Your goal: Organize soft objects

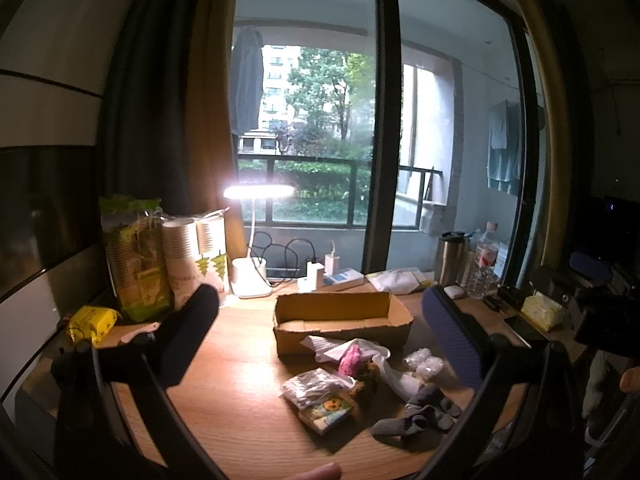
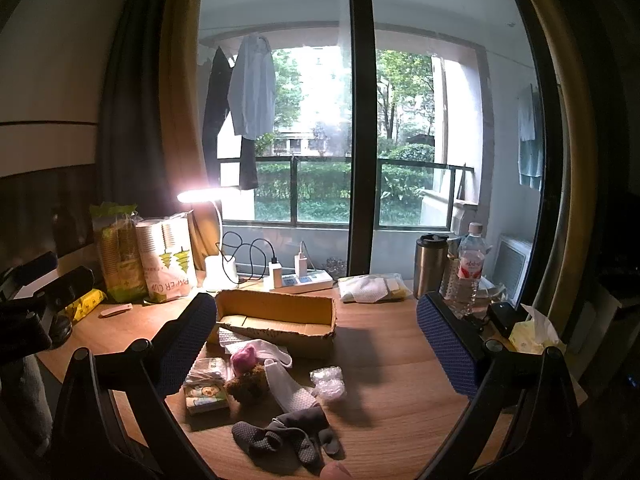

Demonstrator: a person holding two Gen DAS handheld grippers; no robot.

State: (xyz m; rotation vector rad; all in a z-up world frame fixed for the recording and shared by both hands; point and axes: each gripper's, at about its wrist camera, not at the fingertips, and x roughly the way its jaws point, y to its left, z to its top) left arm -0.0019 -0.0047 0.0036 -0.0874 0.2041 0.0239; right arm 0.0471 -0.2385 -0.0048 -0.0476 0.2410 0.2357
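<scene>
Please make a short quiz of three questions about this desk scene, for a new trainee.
1. True or false: the cardboard box already holds the grey socks.
2. Multiple choice: the bubble wrap piece lies (A) inside the box, (B) on the desk in front of the box, (C) under the lit lamp.
3. Fill in: both the left tongs and the right tongs are ____ and hold nothing.

Key:
1. False; the socks lie on the desk nearest the cameras.
2. B.
3. Open.
</scene>
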